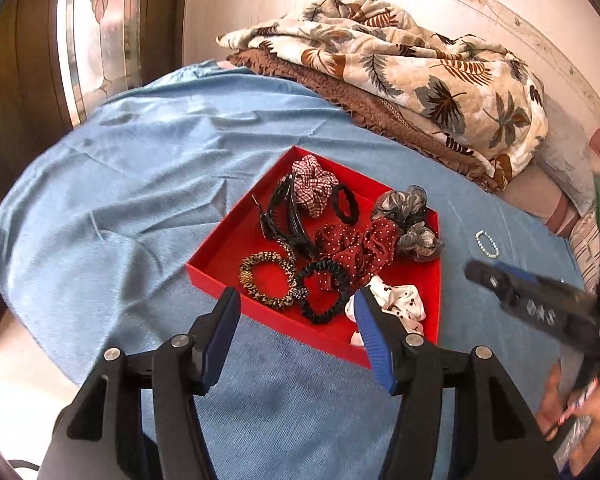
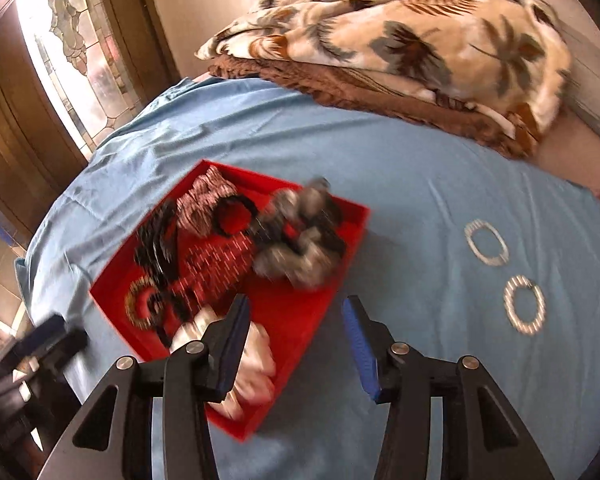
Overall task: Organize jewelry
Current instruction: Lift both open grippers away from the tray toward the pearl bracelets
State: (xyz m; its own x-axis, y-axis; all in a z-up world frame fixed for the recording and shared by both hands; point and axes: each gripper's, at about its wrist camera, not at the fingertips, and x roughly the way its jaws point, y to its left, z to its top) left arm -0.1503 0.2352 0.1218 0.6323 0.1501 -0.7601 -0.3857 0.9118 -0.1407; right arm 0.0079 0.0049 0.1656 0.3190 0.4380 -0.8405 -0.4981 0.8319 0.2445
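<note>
Both grippers spread wide, empty: left gripper (image 1: 298, 306) over red tray (image 1: 228, 240) of scrunchies, right gripper (image 2: 294, 318) at tray edge. Two beaded bracelets (image 2: 486, 243) loose on blue cloth (image 2: 420, 184), well apart from tray. Best: swing right, descend straight, pinch one bead rim.

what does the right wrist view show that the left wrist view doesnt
Only the right wrist view shows a second beaded bracelet lying on the blue cloth, nearer the camera than the first bracelet. Only the left wrist view shows the hair ties sharply, like the leopard-print one. Both share the red tray, the floral blanket, and open, empty jaws.
</note>
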